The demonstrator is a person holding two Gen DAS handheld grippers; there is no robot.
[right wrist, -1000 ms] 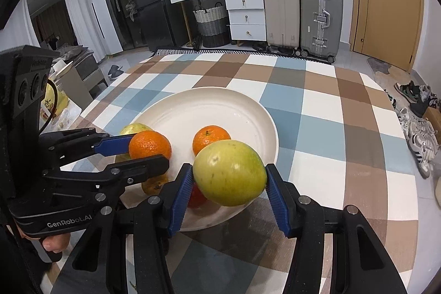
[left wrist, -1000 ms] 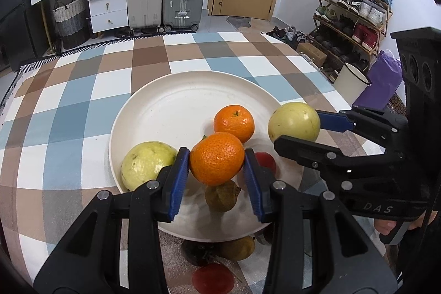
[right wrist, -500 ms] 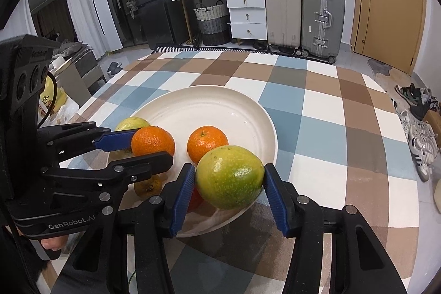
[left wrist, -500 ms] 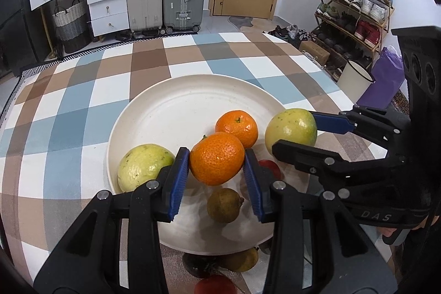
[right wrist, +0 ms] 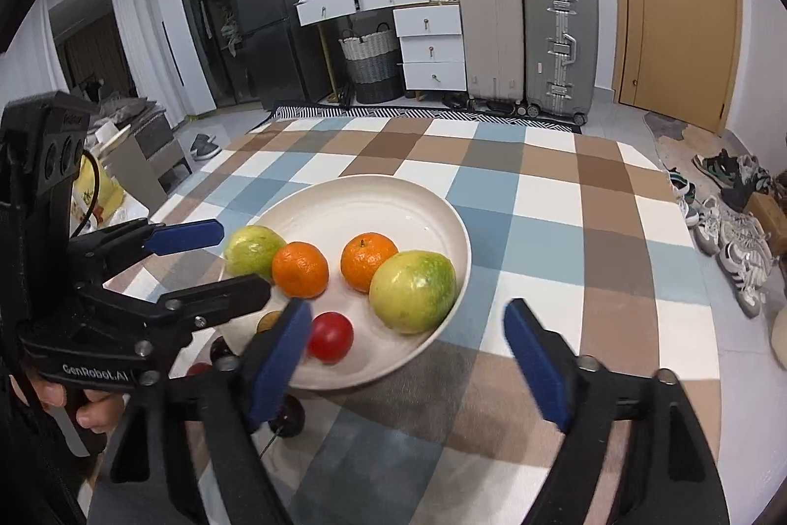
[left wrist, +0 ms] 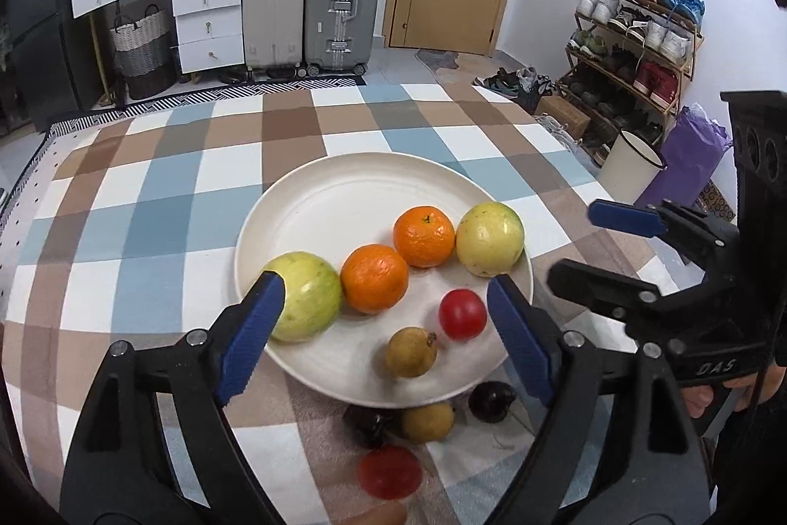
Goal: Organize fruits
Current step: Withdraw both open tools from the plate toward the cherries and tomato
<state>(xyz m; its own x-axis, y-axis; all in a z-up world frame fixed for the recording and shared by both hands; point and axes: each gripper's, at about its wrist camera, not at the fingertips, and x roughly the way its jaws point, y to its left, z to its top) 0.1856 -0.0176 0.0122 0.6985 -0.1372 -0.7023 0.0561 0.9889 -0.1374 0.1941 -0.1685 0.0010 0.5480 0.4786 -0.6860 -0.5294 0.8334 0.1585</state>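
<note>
6 fruits are being kept on the plate, toward its 6 o'clock edge.
Nothing is being held: the left gripper and right gripper are spread wide.

Dark fruit half hidden behind gripper finger

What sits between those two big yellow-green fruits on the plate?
Two oranges, side by side: one orange beside the left green fruit, the other orange beside the right green fruit. Both views show this row on the plate.
</note>
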